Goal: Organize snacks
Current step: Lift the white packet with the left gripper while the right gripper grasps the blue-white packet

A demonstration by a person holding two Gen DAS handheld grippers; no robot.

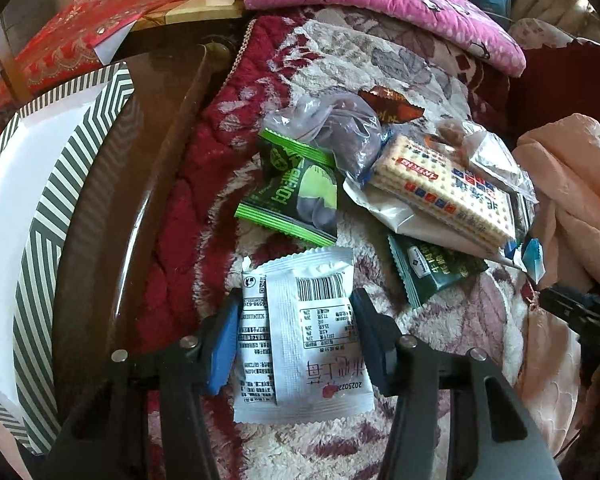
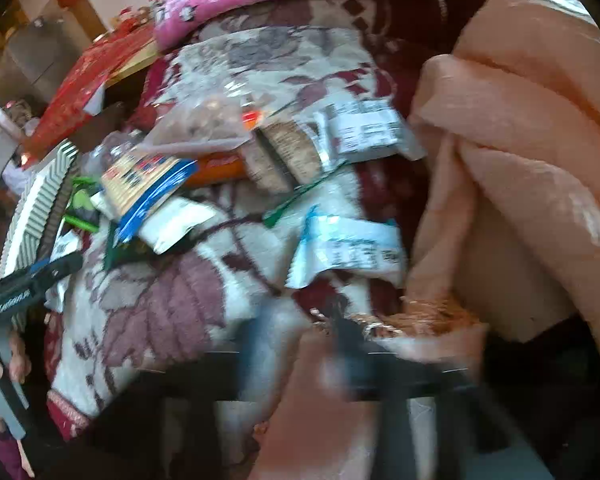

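The left tool (image 1: 296, 340) clamps a white packet (image 1: 300, 344); lift it straight toward the striped box (image 1: 40, 216) at left. The right tool (image 2: 300, 344) is blurred; grip unclear.

Glossy plastic snack packets (image 1: 300, 340), fluffy blanket (image 1: 440, 312)

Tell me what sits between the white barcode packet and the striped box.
In the left wrist view, between the white packet and the striped box lie red quilted blanket edge and dark wooden rim; no snacks.
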